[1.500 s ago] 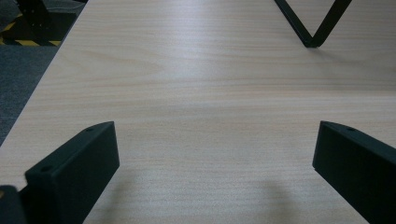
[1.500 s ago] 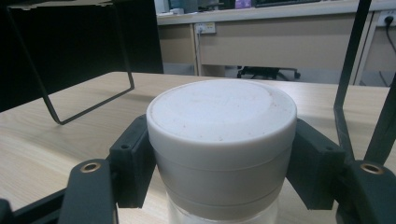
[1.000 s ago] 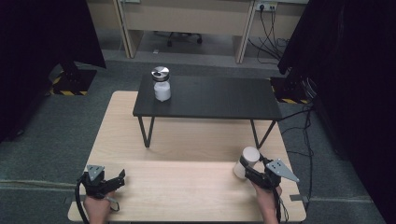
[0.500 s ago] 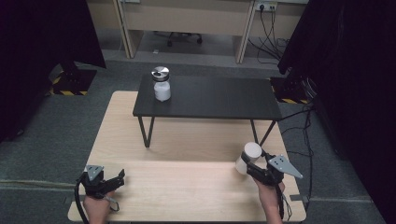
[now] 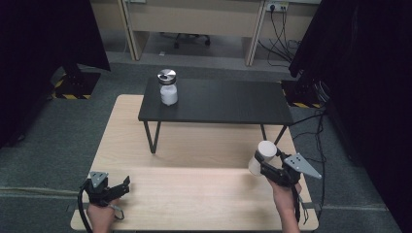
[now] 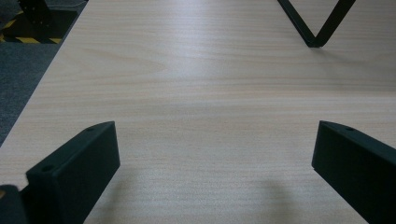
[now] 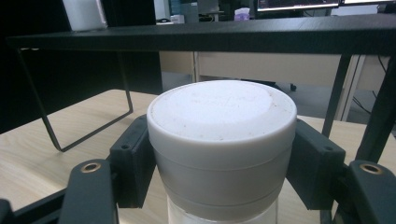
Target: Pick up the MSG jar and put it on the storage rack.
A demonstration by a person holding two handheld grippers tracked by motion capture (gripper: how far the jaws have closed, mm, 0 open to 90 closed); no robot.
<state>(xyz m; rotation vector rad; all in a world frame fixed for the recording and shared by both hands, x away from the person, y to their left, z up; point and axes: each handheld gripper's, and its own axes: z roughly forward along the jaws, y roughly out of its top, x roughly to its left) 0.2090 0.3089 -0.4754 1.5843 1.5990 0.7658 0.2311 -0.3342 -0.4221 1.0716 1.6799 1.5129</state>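
My right gripper (image 5: 265,162) is shut on a jar with a white lid (image 5: 262,156), held a little above the front right of the light wooden table (image 5: 194,145). In the right gripper view the white lid (image 7: 222,135) sits squeezed between the two black pads (image 7: 135,161), and clear glass shows below it. A second jar with a silver lid (image 5: 167,87) stands upright on the left end of the low black table (image 5: 218,102). My left gripper (image 5: 119,187) rests at the front left of the wooden table. Its jaws stand wide apart over bare wood (image 6: 210,140).
The low black table stands on thin metal legs (image 5: 151,136) on the far half of the wooden table. Grey carpet surrounds the table, with black curtains at both sides and a desk with cables at the back.
My right gripper has lifted the white-lidded jar upward off the wooden table. The left gripper has stayed where it was.
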